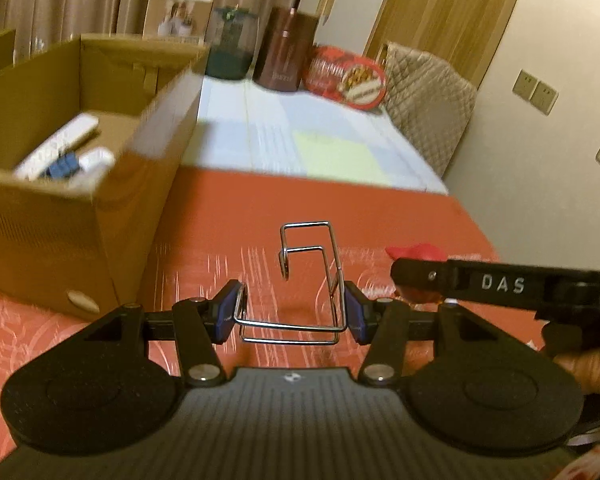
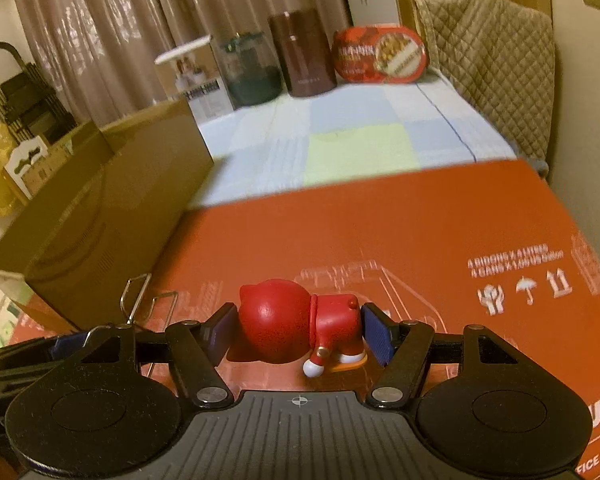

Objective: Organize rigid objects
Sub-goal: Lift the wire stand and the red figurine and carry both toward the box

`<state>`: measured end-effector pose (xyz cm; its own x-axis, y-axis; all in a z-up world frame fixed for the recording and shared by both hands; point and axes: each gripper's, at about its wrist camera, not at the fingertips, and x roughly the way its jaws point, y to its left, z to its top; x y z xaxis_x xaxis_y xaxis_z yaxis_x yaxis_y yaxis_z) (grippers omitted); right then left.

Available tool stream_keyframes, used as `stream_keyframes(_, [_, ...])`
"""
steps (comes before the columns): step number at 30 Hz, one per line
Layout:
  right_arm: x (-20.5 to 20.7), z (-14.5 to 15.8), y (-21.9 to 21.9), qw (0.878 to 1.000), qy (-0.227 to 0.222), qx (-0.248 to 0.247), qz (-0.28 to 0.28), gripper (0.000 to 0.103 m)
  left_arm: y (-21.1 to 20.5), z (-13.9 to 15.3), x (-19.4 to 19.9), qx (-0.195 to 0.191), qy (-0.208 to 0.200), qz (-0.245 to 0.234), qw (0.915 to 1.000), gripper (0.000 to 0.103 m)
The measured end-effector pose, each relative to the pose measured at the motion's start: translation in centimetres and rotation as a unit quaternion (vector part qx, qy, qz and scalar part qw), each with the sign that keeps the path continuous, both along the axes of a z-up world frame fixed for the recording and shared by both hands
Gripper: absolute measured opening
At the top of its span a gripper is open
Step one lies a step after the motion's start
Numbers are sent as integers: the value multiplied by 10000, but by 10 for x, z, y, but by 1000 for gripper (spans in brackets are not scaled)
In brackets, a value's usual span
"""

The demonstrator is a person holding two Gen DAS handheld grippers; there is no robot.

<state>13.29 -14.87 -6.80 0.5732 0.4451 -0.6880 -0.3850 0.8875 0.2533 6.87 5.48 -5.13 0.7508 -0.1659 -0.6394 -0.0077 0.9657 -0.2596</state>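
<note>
Here, a bent wire rack (image 1: 308,280) is pinched between the blue pads of the left gripper (image 1: 292,316); the pads (image 1: 224,316) press on the wire loops at either side, and the rack's hooked end rises ahead of the fingers, above a red board (image 1: 340,208) that covers the near part of the bench. In the right wrist view the same rack (image 2: 140,300) is seen at the lower left, beside the left gripper (image 2: 68,346).

A red figurine (image 2: 296,328) is pinched by the right gripper (image 2: 300,336). It is laid on its side, its round head against the left pad (image 2: 222,332) and its feet toward the right pad, over the red board (image 2: 380,240). In the left wrist view the right gripper (image 1: 404,280) is seen from the side at the right edge, with part of the figurine (image 1: 420,252) showing behind its finger and a hand (image 1: 596,368) below it.

An open cardboard box (image 1: 40,224) stands on the bench to the left of both grippers. Inside it white remote controls (image 1: 60,140) and a small blue item (image 1: 62,168) are seen, blurred. The box (image 2: 112,216) is shown from its outer side in the right wrist view.

Farther back a pale checked cloth (image 2: 360,140) is spread, and along its far edge a white carton (image 2: 196,76), a dark green jar (image 2: 252,68), a brown canister (image 2: 304,52) and a red tin (image 2: 380,52) are lined up in front of curtains (image 2: 100,20). A quilted cover (image 2: 488,60) is draped at the right.
</note>
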Motion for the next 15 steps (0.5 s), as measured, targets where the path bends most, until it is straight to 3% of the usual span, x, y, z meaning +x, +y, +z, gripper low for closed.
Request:
stream_keyframes(9, [4,55,32,9981,-498,227,281,64,32,67,6,219,-641,119,9976,48])
stream_keyframes(15, [12,83,73,9945,-718,344,682,64,80,98,15,556,-789,272,9950,48])
